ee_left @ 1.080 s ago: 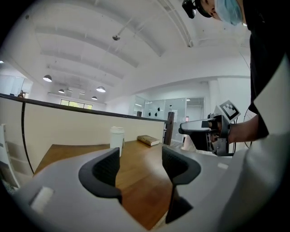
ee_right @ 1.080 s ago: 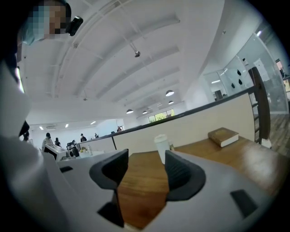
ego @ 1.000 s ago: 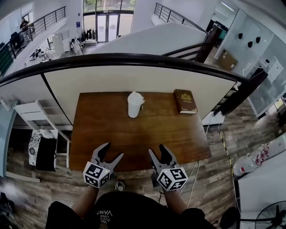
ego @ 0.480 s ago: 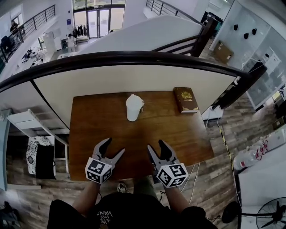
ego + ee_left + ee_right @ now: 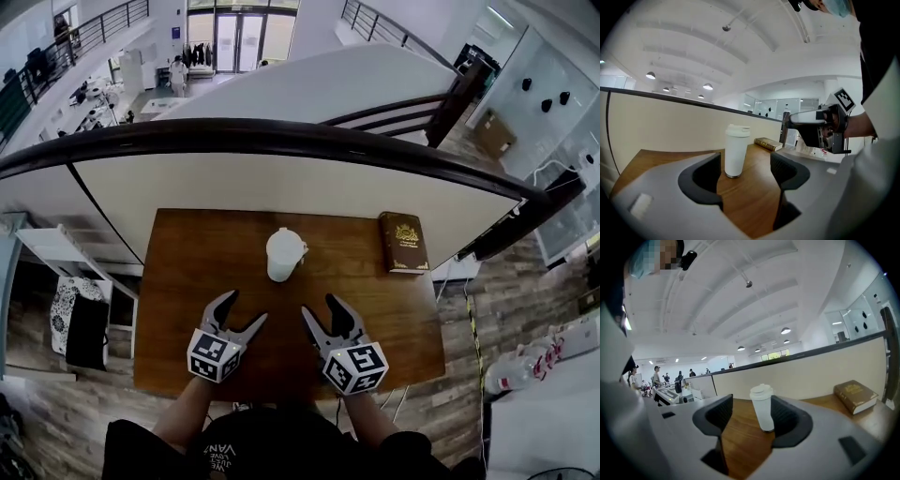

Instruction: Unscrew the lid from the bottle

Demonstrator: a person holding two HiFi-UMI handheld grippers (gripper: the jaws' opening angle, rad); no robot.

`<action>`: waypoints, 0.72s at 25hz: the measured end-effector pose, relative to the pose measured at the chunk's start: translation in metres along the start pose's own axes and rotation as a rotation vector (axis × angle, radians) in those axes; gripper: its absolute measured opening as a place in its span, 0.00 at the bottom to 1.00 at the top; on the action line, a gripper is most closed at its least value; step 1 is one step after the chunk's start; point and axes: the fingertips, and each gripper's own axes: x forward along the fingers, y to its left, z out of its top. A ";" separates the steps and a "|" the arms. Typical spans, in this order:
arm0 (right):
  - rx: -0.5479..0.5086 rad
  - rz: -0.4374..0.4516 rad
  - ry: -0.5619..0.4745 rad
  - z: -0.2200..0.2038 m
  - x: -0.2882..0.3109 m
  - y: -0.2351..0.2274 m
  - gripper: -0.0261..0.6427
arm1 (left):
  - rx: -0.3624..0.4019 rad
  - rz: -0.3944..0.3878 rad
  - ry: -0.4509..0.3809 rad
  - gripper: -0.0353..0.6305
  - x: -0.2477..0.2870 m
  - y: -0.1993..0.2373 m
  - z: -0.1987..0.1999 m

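Head view: my left claw (image 5: 242, 311) and my right claw (image 5: 321, 307) hung side by side over the near half of the counter (image 5: 192, 272). Both were spread and empty. The white bottle (image 5: 283, 258) stood upright ahead of them near the counter's middle, its lid (image 5: 285, 243) on. It was apart from both claws. A brown book (image 5: 405, 242) lay flat toward the far right corner. Compared with a second before, both claws had moved off the near edge and further over the wood toward the bottle, which had not shifted.

Left gripper view: my left claw (image 5: 745, 165) was released, its jaws wide apart. They had just been opening further, with only bare counter between them. The bottle (image 5: 735, 154) showed in the gap but stood well beyond the tips, untouched, with its lid (image 5: 738, 131) seated. The book (image 5: 768, 143) lay behind it, and my other gripper (image 5: 820, 129) was at the right.

Right gripper view: my right claw (image 5: 750, 414) was open too, gripping nothing. The bottle (image 5: 765, 417) stood ahead, just beside the right-hand jaw in the frame, and was not pinched.
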 end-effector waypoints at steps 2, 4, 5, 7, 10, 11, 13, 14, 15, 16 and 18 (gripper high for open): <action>-0.014 0.030 0.016 0.003 0.014 -0.008 0.37 | -0.010 0.018 0.007 0.54 0.015 0.006 -0.001; -0.032 0.063 0.026 0.005 0.027 -0.013 0.38 | -0.014 0.036 0.011 0.55 0.029 0.013 -0.001; -0.040 0.077 0.028 0.007 0.033 -0.015 0.39 | -0.017 0.041 0.014 0.55 0.036 0.016 -0.003; -0.058 0.104 0.029 0.010 0.044 -0.018 0.41 | -0.024 0.046 0.018 0.55 0.048 0.022 -0.006; -0.092 0.138 0.033 0.012 0.063 -0.022 0.44 | -0.009 0.044 0.020 0.57 0.067 0.029 -0.006; -0.097 0.148 0.036 0.013 0.069 -0.023 0.45 | -0.003 0.039 0.024 0.57 0.073 0.030 -0.006; -0.099 0.168 0.043 0.012 0.082 -0.025 0.45 | 0.005 0.023 0.032 0.59 0.085 0.032 -0.011; -0.102 0.177 0.047 0.011 0.088 -0.026 0.46 | 0.004 0.015 0.030 0.59 0.092 0.032 -0.012; -0.109 0.186 0.050 0.011 0.094 -0.027 0.46 | 0.003 0.010 0.025 0.60 0.097 0.033 -0.011; -0.118 0.195 0.052 0.011 0.100 -0.027 0.47 | 0.005 0.006 0.025 0.60 0.103 0.034 -0.011; -0.136 0.217 0.054 0.011 0.110 -0.027 0.47 | 0.023 -0.004 0.046 0.61 0.112 0.036 -0.017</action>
